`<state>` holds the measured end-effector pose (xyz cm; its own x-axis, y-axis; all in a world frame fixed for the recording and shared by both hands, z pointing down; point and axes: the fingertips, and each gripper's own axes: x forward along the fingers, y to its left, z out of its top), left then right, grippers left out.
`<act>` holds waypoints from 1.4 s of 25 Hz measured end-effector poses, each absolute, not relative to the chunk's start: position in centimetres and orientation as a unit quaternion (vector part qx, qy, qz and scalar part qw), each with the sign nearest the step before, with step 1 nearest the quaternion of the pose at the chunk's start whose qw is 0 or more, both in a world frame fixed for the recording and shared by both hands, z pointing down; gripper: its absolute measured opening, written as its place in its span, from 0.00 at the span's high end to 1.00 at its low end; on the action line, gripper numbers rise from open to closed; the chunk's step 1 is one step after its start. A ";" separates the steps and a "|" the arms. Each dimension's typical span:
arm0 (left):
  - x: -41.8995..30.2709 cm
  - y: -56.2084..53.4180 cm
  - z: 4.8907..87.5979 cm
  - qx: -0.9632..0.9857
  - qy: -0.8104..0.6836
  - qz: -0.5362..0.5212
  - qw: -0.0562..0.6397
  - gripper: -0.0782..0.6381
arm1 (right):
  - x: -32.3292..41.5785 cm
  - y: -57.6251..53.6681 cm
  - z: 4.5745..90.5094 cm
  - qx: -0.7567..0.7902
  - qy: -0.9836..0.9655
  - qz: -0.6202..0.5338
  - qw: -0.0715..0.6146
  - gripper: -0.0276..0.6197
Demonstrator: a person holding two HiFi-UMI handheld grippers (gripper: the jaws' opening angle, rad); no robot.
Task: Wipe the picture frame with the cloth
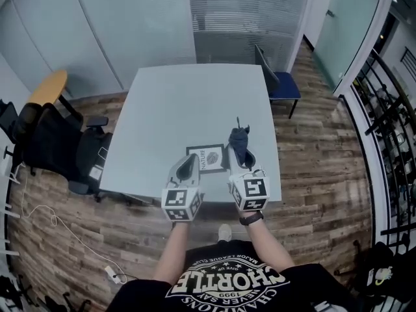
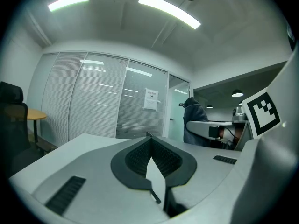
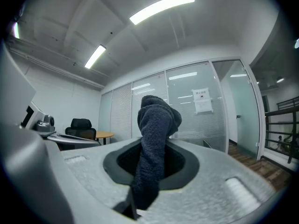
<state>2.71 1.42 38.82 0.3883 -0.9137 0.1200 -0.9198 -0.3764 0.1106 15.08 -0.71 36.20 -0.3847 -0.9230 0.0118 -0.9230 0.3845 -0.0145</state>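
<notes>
Cloth (image 1: 238,140) pinched in right gripper (image 1: 242,160). Picture frame (image 1: 207,158) lies flat just beside, at its 9 o'clock. Left gripper (image 1: 190,164), jaws together, sits at the frame's left edge; I'd sweep right-to-left.

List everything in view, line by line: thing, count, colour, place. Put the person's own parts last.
table: one, pale grey, centre of the room
picture frame: one, black with a white inside, flat on the table near its front edge
cloth: one, dark blue-grey, held up above the table, right of the picture frame
blue chair: one, at the table's far right corner
office chair: at least one, black, left of the table
round table: one, yellow-brown top, far left
cable: one, white, on the wooden floor, lower left
left tongs: one, grey, jaws together, beside the frame's left edge
right tongs: one, grey, clamped on the cloth
</notes>
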 end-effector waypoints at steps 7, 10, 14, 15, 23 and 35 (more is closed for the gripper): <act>4.0 -2.1 40.3 0.819 -0.567 0.029 0.083 0.88 | 16.4 -5.1 38.2 0.521 -0.853 0.026 0.014 0.85; 2.4 -2.8 42.2 0.809 -0.578 0.042 0.098 0.88 | 14.5 -6.3 39.9 0.499 -0.866 0.036 0.031 0.85; 0.5 -4.0 46.0 0.790 -0.595 0.067 0.131 0.88 | 12.4 -8.0 42.6 0.472 -0.879 0.048 0.057 0.85; 0.3 -4.3 47.0 0.789 -0.595 0.074 0.137 0.88 | 12.0 -8.4 43.4 0.466 -0.881 0.051 0.066 0.85; -2.3 -6.0 56.2 0.786 -0.566 0.142 0.205 0.88 | 8.1 -12.6 49.1 0.417 -0.892 0.036 0.171 0.84; -3.2 -6.6 68.3 0.765 -0.523 0.204 0.314 0.88 | -1.6 -16.6 61.4 0.200 -0.891 -0.066 0.401 0.85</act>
<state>-3.24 -6.61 68.27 0.3685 -0.6725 0.6418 -0.9295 -0.2547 0.2669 -1.60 -16.62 61.40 -0.5977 -0.4094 0.6893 -0.3032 0.9114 0.2783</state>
